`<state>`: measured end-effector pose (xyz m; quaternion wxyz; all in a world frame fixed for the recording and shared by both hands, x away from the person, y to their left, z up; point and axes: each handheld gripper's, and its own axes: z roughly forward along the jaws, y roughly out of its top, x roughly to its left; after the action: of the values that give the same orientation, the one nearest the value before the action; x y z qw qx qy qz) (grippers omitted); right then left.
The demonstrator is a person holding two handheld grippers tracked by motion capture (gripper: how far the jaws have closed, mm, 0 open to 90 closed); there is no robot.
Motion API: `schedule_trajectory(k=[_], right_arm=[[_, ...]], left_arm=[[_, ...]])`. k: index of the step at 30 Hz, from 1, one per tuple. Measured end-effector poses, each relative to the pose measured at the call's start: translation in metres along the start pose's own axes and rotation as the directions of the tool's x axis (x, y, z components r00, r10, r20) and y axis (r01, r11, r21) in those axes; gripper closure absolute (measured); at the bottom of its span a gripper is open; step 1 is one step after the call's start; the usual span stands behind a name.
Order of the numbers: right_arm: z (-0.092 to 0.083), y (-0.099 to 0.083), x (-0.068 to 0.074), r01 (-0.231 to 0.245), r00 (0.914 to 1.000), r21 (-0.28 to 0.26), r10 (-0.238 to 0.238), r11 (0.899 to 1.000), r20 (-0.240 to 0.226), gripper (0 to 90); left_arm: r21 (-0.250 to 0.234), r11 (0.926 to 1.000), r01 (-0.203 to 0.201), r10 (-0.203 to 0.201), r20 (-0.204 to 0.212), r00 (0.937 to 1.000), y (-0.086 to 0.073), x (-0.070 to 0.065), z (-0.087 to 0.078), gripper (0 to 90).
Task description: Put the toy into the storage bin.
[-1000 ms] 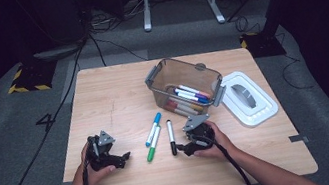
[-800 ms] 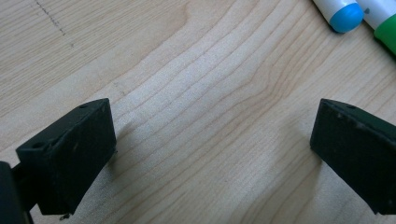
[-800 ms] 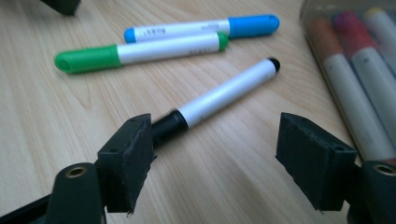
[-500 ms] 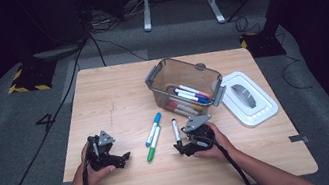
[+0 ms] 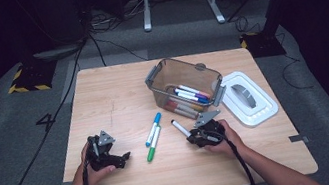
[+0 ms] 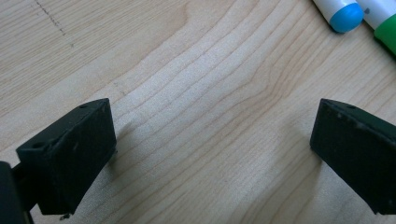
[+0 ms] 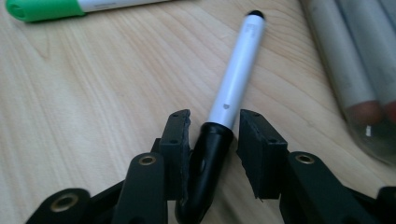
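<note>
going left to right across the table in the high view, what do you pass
left gripper → green marker and blue marker side by side → black-capped marker → right gripper → clear bin of markers → white lid

The counter point(image 5: 118, 100) is evenly lit from above while the room around it lies dark. Both close views are bright, with soft shadows; the nearest parts of each tool blur.

Blue marker point(image 5: 154, 128) beside green marker point(image 5: 153, 144); white lid point(image 5: 248, 97) right of bin point(image 5: 185, 88).
</note>
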<state>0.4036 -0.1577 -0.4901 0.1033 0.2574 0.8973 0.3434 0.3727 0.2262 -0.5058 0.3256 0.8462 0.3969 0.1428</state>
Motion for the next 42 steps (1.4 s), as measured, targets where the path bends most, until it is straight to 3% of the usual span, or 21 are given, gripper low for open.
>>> schedule_trajectory(k=[7,12,19,25,35,42], right_arm=[[0.001,-0.002,-0.012,0.011,0.9997,-0.021,-0.011,1.000,-0.019,65.1],[0.001,-0.003,-0.018,0.021,0.9992,-0.039,-0.022,0.999,-0.034,74.0],[-0.002,-0.002,-0.018,0.070,0.9965,-0.011,-0.071,0.997,-0.044,74.5],[-0.018,0.003,-0.016,0.097,0.9928,-0.055,-0.101,0.994,-0.065,74.6],[-0.047,0.015,0.000,0.162,0.9813,-0.124,-0.173,0.979,-0.084,74.6],[-0.075,0.029,0.008,0.201,0.9730,-0.185,-0.218,0.962,-0.077,74.6]], left_arm=[[0.000,1.0000,0.000,0.000,-0.001,1.0000,0.000,0.000,0.000,0.5],[-0.001,1.0000,0.005,-0.005,0.000,1.0000,0.000,0.000,0.000,0.5],[-0.002,1.0000,0.004,-0.004,0.000,1.0000,0.000,0.000,0.000,0.5],[-0.002,1.0000,0.005,-0.005,0.000,1.0000,0.000,0.000,0.000,0.5],[-0.001,1.0000,0.001,-0.001,-0.002,1.0000,0.000,0.000,0.000,0.5],[0.001,1.0000,-0.003,0.003,-0.004,1.0000,0.000,0.000,0.000,0.5]])
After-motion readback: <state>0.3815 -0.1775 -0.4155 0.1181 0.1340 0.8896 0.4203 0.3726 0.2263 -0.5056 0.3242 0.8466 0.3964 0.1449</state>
